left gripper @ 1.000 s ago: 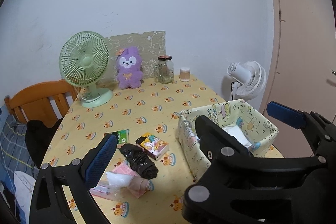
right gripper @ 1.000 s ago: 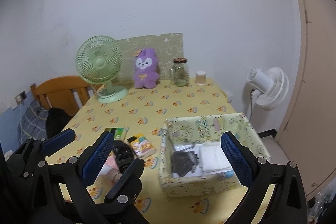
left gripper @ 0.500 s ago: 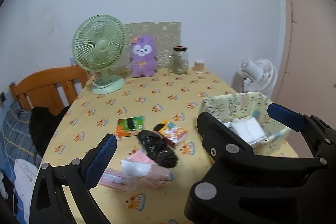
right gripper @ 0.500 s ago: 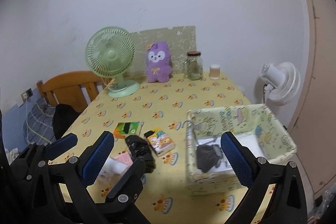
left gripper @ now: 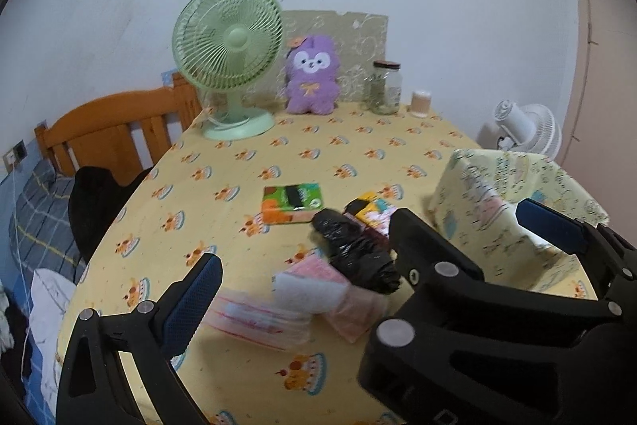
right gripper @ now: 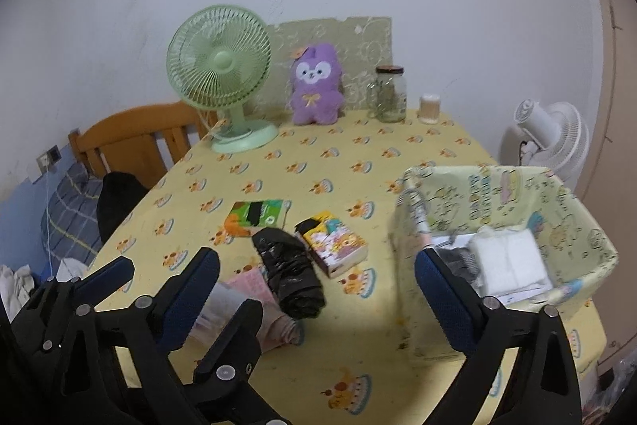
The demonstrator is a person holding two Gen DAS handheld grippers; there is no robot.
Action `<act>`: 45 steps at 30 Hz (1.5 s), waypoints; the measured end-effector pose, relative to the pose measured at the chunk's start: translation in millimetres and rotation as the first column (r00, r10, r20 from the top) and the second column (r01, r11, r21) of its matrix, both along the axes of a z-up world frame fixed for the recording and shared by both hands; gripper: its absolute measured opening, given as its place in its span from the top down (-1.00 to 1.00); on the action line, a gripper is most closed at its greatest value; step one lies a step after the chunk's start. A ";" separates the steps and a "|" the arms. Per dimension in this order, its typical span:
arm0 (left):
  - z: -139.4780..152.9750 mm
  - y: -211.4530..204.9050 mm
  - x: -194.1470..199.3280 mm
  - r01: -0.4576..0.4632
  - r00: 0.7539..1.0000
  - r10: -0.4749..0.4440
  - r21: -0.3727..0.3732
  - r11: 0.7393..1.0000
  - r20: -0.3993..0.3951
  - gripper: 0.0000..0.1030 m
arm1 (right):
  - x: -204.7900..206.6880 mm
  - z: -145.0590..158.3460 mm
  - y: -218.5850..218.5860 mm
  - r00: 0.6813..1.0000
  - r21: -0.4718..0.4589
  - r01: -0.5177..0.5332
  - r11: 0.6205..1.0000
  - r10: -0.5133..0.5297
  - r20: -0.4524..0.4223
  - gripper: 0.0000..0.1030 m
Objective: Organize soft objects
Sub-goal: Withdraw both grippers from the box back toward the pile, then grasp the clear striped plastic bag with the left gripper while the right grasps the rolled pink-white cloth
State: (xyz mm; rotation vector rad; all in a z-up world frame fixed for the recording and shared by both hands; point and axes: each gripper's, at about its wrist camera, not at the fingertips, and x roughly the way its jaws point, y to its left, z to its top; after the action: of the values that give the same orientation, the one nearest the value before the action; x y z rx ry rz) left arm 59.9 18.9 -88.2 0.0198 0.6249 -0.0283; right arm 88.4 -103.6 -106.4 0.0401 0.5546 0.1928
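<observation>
- The surface [right gripper: 326,162] carries a yellow cloth printed with small cake motifs.
- Left gripper [left gripper: 370,245]: jaws stand wide apart and hold nothing. One blue pad sits at 8 o'clock in the left wrist view, the other at 3 o'clock.
- Right gripper [right gripper: 318,289]: jaws are wide and closing, with nothing gripped between them. The pads sit at 8 o'clock and 4 o'clock in the right wrist view.
- The black bundle [right gripper: 288,275], crinkled and shiny, lies near the centre of the surface, between the right gripper's pads but untouched by them.
- The colourful packet [right gripper: 332,241] lies just beside the black bundle, at its 2 o'clock.
- The green and orange packet [right gripper: 256,216] lies flat at 11 o'clock from the black bundle.
- The pink and white packets [left gripper: 306,295] lie at 7 o'clock from the black bundle, touching it; the bundle partly overlaps them.
- The fabric basket [right gripper: 557,202] stands at 3 o'clock on the surface. It contains a white folded cloth [right gripper: 507,259] and a grey item, partly hidden.
- Along the far edge of the surface at 12 o'clock stand a green fan [right gripper: 221,78], a purple plush toy [right gripper: 316,84] and a glass jar [right gripper: 390,94].
- A white fan [right gripper: 551,136] stands beyond the basket, off the surface.
</observation>
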 end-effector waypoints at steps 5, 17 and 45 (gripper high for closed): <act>-7.5 11.9 2.1 -0.027 1.000 0.027 0.006 1.000 -0.015 -0.97 | 5.0 -7.7 12.1 1.000 -0.003 -0.021 1.000 0.020 -0.020 -0.84; -38.7 31.3 17.2 -0.054 0.993 0.051 -0.019 0.998 -0.109 -0.93 | 25.8 -38.0 32.8 0.990 -0.014 -0.072 0.997 0.070 -0.121 -0.65; -79.0 49.8 47.0 -0.096 0.972 0.093 -0.001 0.995 -0.216 -0.97 | 50.5 -74.3 56.1 0.963 -0.031 -0.149 0.988 0.138 -0.233 0.44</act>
State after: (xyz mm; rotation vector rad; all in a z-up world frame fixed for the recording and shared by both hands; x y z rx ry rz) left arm 106.9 68.7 -167.1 -0.0241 0.8426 0.0592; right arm 138.9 -47.5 -180.7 -0.0259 0.7942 0.3188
